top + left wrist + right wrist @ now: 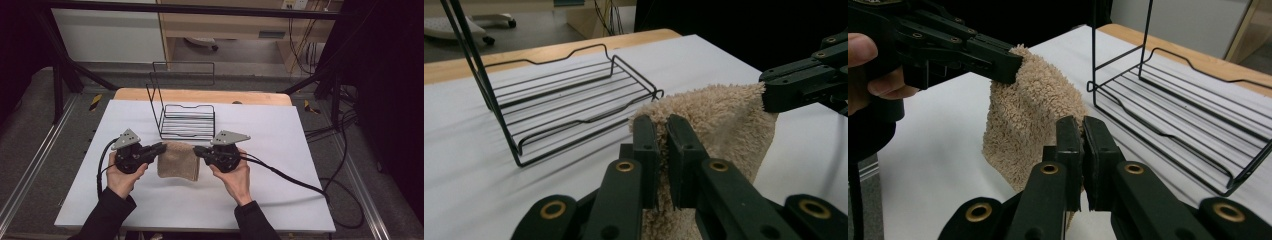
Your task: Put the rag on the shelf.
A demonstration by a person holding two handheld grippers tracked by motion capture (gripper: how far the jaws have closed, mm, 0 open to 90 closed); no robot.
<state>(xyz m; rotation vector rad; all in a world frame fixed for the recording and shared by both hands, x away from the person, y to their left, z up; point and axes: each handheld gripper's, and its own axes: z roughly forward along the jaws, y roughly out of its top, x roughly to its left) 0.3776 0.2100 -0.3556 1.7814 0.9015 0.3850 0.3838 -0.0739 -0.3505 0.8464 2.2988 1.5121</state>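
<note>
Nearest, two hands reach in over the white table point(150, 210), each carrying tongs. Left tongs point(161, 147) are clenched on the left upper corner of a beige towel point(178, 160), their jaws pressed together with terry pile between them in the left gripper view. Right tongs point(196, 150) grip the opposite upper corner the same way, jaws nearly touching around the cloth. Between them the towel hangs down toward the table. Just beyond it stands a black wire rack point(186, 120), with its tall back frame upright.
</note>
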